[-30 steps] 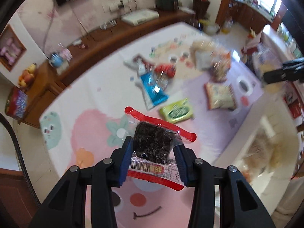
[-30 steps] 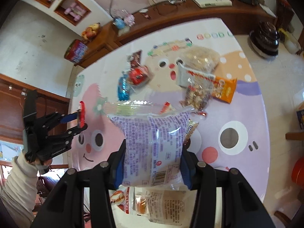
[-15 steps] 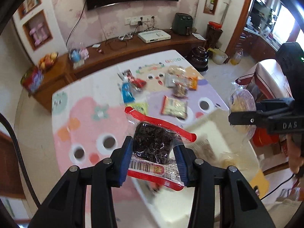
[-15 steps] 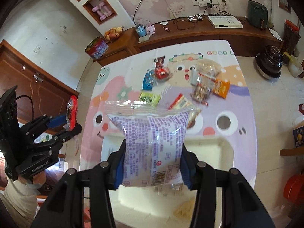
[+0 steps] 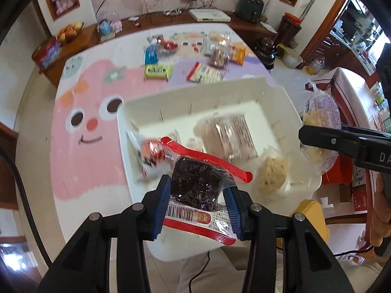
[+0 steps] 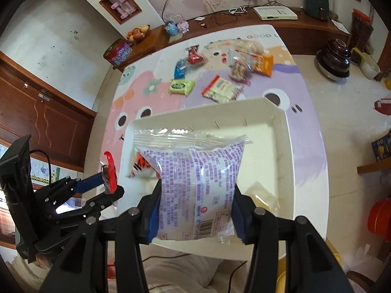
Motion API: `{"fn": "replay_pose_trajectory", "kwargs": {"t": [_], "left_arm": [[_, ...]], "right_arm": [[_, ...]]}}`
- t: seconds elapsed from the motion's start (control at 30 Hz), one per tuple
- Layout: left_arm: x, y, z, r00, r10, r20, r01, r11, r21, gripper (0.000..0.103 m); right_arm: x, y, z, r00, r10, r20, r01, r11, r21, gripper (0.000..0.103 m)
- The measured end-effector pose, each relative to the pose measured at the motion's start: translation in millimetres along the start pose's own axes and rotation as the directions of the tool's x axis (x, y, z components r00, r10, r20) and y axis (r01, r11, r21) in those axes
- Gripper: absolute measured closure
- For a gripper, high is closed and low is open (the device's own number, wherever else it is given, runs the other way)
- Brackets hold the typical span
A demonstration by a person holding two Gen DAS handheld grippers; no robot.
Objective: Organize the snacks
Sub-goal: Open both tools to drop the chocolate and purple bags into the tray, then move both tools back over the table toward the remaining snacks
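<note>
Two grippers: left gripper (image 5: 198, 195), right gripper (image 6: 195, 210), one packet clamped in each.
One white bin (image 6: 288, 151) directly ahead; three packets (image 5: 229, 134) inside.
Beyond bin, roughly seven loose packets (image 6: 182, 86) on mat (image 5: 85, 92); far cluster blurred, count uncertain.
</note>
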State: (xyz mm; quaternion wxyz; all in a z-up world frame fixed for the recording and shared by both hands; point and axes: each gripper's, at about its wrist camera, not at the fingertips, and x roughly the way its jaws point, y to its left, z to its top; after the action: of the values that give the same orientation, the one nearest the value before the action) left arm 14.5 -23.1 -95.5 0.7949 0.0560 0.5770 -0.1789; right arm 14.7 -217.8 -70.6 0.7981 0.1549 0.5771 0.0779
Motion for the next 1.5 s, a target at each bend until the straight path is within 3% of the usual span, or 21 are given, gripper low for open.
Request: {"fn": "replay_pose_trajectory", "kwargs": {"t": [0.37,0.43,0.53,0.73,1.5], "left_arm": [[-7.7,-7.6,-13.6,0.999,0.046,0.024,-0.046,0.999,-0.001,0.058],[-9.4,-7.4,-13.9,0.998,0.059,0.025,-0.058,0.998,-0.012,0.034],[-13.6,-6.2,-14.7,0.997,0.069,0.043,-0.068,0.997,-0.031,0.026],[-18.5,-5.1,-15.8,0.994,0.088,0.058,-0.085,0.995,-0.05,0.024],[-22.1,-13.4,-16.5,0.991,0.113,0.065,-0.111,0.993,-0.029,0.023]], "right_arm": [[1.9,4.4,-18.9,0.997,-0.074,0.017,0.075,0.997,-0.02,0.052],[1.3,5.2,-19.5,0.996,-0.09,0.026,0.091,0.996,-0.017,0.052],[-0.3,7.3,-21.2,0.993,-0.109,0.034,0.11,0.994,-0.024,0.049],[-6.5,13.1,-24.6,0.992,-0.116,0.053,0.118,0.992,-0.048,0.042],[-0.2,16.3,-29.1,0.996,-0.092,0.017,0.092,0.994,-0.054,0.042]]}}
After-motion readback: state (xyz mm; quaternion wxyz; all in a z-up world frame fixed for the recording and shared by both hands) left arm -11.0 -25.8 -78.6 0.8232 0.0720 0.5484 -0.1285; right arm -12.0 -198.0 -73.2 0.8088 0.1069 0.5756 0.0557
